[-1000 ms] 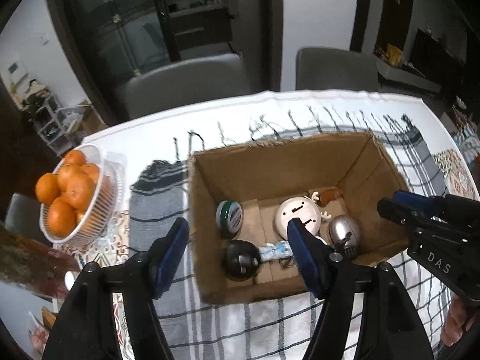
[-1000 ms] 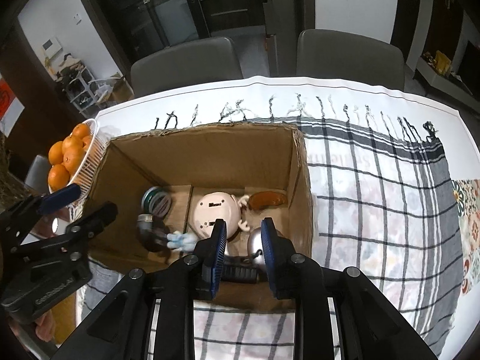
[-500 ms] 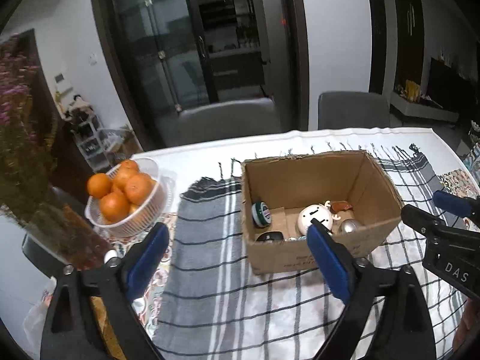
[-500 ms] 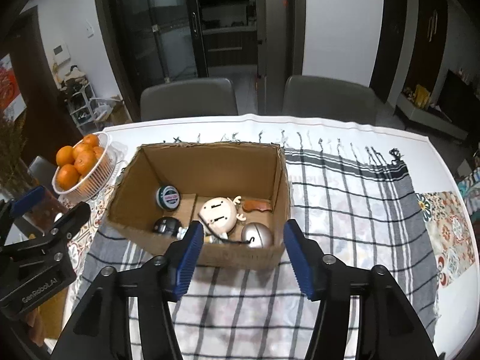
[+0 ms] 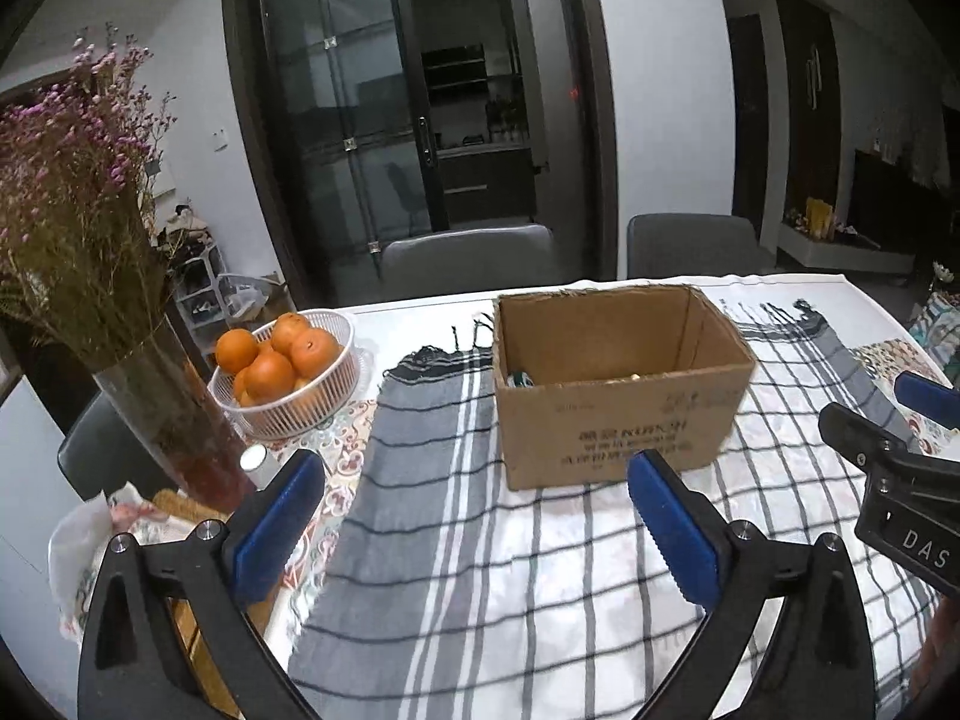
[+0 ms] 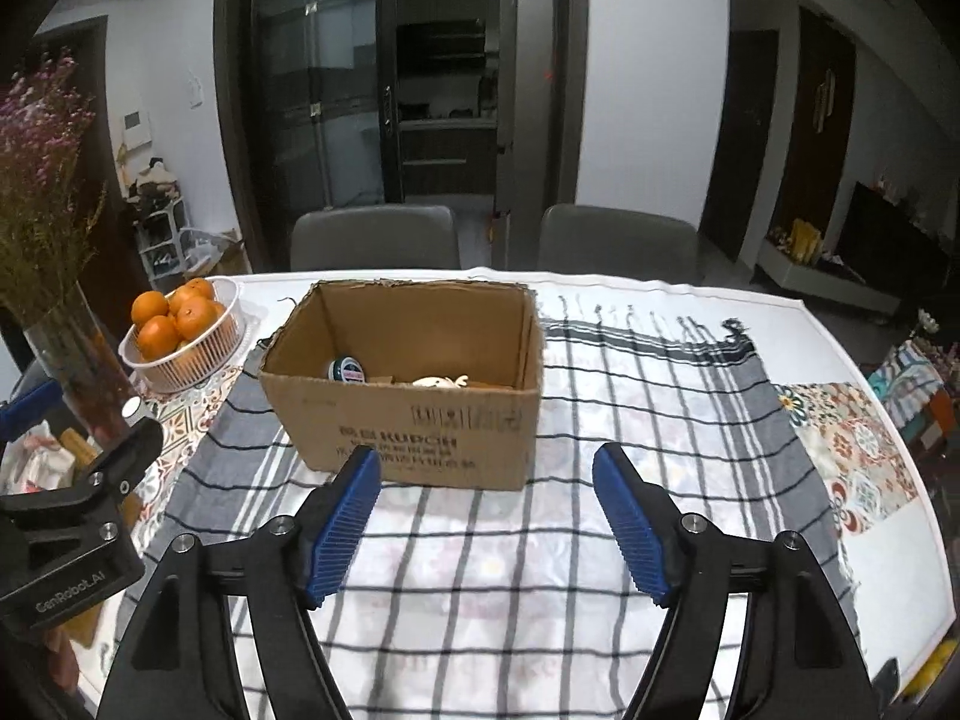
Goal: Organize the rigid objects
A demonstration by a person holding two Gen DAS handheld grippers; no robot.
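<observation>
Desk (image 6: 690,312): cloth-covered, under both grippers.
Cardboard box (image 6: 414,408): just ahead of both grippers, on the checked cloth (image 6: 600,420).
Left gripper (image 5: 474,525): spread wide, holding nothing.
Right gripper (image 6: 486,519): spread wide, holding nothing.
Round tin (image 6: 347,370): inside the box, left part.
White toy (image 6: 438,383): inside, beside the tin.

Even, fairly bright indoor light falls from overhead on the checked cloth (image 6: 600,396), with only soft shadows beside the cardboard box (image 6: 414,402). The doorway (image 5: 468,138) behind stays dark. Fisheye bending curves the walls, black vignette fills the corners, and near edges look slightly blurred.
</observation>
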